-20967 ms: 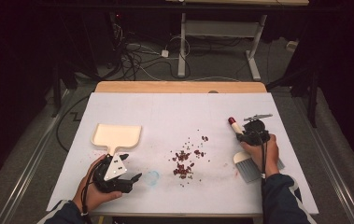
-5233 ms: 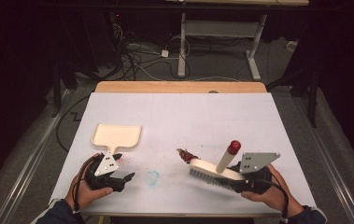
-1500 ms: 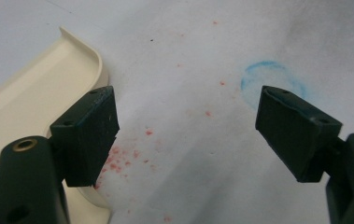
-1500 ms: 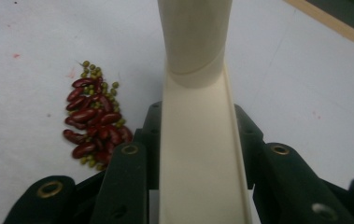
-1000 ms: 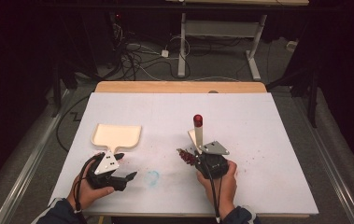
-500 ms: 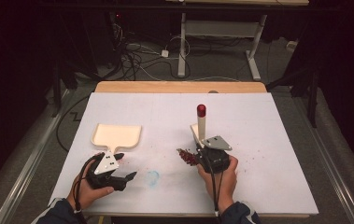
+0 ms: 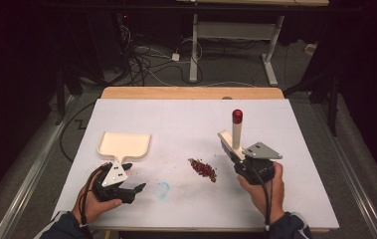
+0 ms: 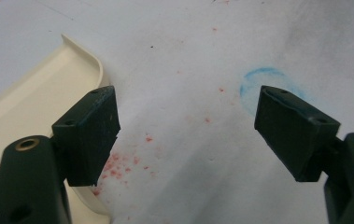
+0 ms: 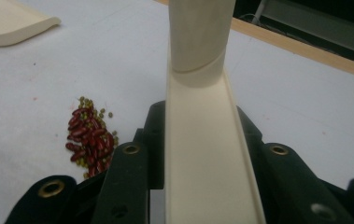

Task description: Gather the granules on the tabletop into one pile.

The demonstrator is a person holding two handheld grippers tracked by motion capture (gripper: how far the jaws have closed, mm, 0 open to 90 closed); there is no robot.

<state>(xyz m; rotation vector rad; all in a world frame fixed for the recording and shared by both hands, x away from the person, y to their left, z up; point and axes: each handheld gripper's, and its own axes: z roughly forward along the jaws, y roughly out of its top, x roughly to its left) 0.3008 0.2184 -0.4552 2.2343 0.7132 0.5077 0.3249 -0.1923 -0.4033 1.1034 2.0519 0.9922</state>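
A small pile of red and green beans (image 7: 203, 169) (image 9: 89, 137) lies on the white table sheet (image 7: 186, 119). My right gripper (image 7: 233, 154) (image 9: 198, 140) hovers just right of the pile, shut on the cream back of a brush (image 7: 234, 134) (image 9: 202, 154). The brush's handle points away from me and ends in a red tip (image 7: 237, 116). A cream dustpan (image 7: 125, 144) (image 8: 30, 107) (image 9: 11, 18) lies flat at the left. My left gripper (image 7: 134, 177) (image 8: 186, 135) rests by the dustpan's handle, jaws wide open, with nothing between them.
A faint blue ring (image 7: 162, 189) (image 8: 268, 86) is drawn on the sheet between the left gripper and the beans. Red smudges (image 8: 118, 163) dot the sheet near the dustpan. A wooden strip (image 7: 191, 93) edges the far side; cables and desk legs lie on the floor beyond.
My right gripper has carried the brush to the right and slightly up, off the bean pile. The left gripper and the dustpan have not moved.
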